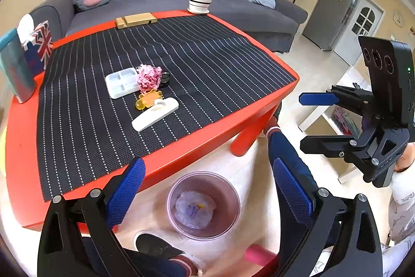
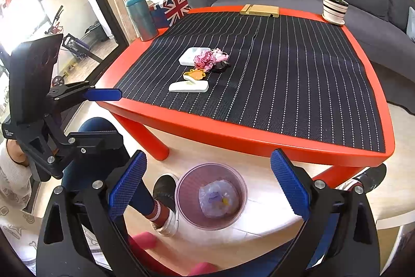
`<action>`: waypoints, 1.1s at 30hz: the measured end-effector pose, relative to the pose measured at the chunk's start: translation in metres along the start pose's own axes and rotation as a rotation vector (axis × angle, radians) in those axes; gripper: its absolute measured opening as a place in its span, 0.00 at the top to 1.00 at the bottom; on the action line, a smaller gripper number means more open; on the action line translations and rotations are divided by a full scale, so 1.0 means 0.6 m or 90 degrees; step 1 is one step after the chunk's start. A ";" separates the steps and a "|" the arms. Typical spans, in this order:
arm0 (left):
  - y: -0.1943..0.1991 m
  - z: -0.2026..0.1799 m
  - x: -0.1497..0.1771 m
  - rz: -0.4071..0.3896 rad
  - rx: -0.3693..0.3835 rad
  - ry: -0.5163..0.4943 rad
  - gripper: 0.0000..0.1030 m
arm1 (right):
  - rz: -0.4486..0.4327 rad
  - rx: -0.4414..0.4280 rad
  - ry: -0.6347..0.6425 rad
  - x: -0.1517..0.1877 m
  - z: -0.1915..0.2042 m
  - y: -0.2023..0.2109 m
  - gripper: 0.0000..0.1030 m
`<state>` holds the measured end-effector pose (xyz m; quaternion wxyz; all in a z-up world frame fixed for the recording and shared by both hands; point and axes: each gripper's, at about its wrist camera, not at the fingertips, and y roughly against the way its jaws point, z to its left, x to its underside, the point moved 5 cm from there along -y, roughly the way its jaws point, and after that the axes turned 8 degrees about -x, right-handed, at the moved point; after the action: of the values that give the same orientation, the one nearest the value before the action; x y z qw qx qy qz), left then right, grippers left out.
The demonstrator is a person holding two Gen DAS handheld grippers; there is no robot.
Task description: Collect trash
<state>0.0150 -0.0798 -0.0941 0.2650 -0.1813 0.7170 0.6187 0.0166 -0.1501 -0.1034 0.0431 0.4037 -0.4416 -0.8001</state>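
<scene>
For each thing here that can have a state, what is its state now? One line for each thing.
Left claw: open, nothing between its fingers.
Right claw: open, holding nothing.
Bin: upright on the floor, a crumpled clear wrapper inside.
Pink paper wad: crumpled, lying on the mat.
White tray: flat on the mat, compartments look empty.
White case: lying flat.
Cactus pot: upright at the table corner.
Teal bottle: upright, capped.

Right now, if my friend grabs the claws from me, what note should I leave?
Left claw: open, empty, above the bin.
Right claw: open, empty, also over the bin.
Done: one crumpled clear wrapper lies in the bin.
Left on the table mat: pink crumpled paper, white tray, yellow plastic piece, long white piece, small black thing. Pick out what is trash.
</scene>
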 end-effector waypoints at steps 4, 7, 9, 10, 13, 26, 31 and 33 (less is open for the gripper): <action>0.003 0.011 -0.001 -0.002 -0.008 0.008 0.08 | 0.001 -0.004 0.006 -0.005 0.005 -0.005 0.08; 0.002 0.021 -0.002 -0.001 -0.017 0.015 0.08 | 0.002 -0.009 0.013 -0.010 0.011 -0.010 0.08; 0.003 0.029 -0.001 -0.003 -0.020 0.020 0.08 | 0.005 -0.010 0.019 -0.016 0.014 -0.015 0.08; 0.003 0.034 -0.002 -0.004 -0.023 0.024 0.08 | 0.005 -0.011 0.023 -0.019 0.016 -0.017 0.08; 0.007 0.050 -0.005 -0.009 -0.032 0.033 0.08 | 0.005 -0.015 0.036 -0.035 0.021 -0.023 0.08; 0.020 0.105 -0.009 -0.026 -0.052 0.066 0.08 | 0.029 -0.016 0.105 -0.121 0.044 -0.082 0.08; 0.020 0.121 -0.011 -0.031 -0.053 0.078 0.07 | 0.049 -0.017 0.126 -0.147 0.048 -0.119 0.08; 0.021 0.124 -0.010 -0.031 -0.053 0.081 0.08 | 0.060 -0.016 0.134 -0.155 0.050 -0.133 0.08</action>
<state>0.0240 -0.0047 -0.0876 0.2263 -0.2487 0.7011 0.6288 0.0816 -0.0421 -0.0978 0.1315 0.4639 -0.4432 -0.7557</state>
